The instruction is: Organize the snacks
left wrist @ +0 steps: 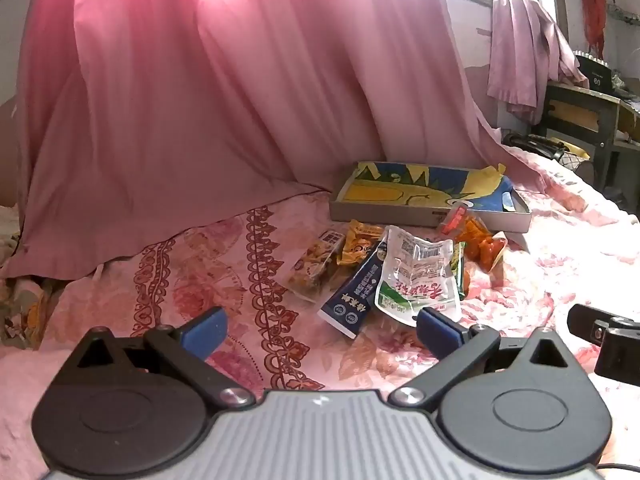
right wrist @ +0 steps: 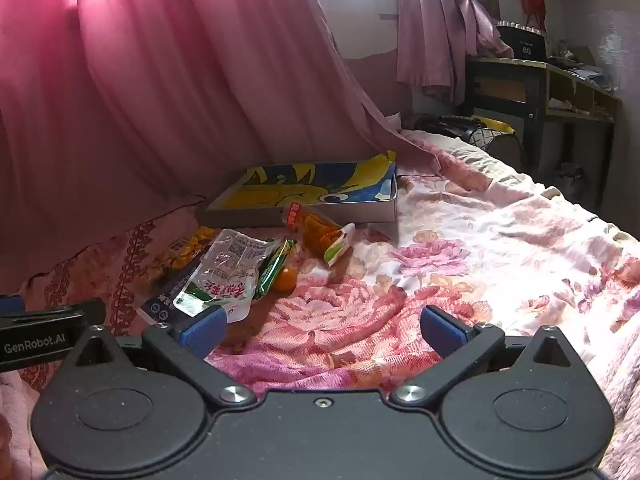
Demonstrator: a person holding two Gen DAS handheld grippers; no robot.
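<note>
Snack packets (left wrist: pixel 416 276), about seven, heaped.

"GenRobot.AI" on the left gripper (right wrist: pixel 38 346) body at nine o'clock, "80" on black box (right wrist: pixel 527 49) — one o'clock, snack-packet print unreadable.

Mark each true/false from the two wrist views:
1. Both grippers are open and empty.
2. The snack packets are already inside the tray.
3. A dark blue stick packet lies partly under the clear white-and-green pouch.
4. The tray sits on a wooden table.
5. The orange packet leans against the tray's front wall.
1. True. The left gripper and right gripper both have jaws spread with nothing between them.
2. False. The packets lie on the floral bedspread in front of the tray.
3. True. The dark blue stick packet runs under the clear pouch.
4. False. It sits on the bedspread.
5. True. The orange packet touches it.
</note>
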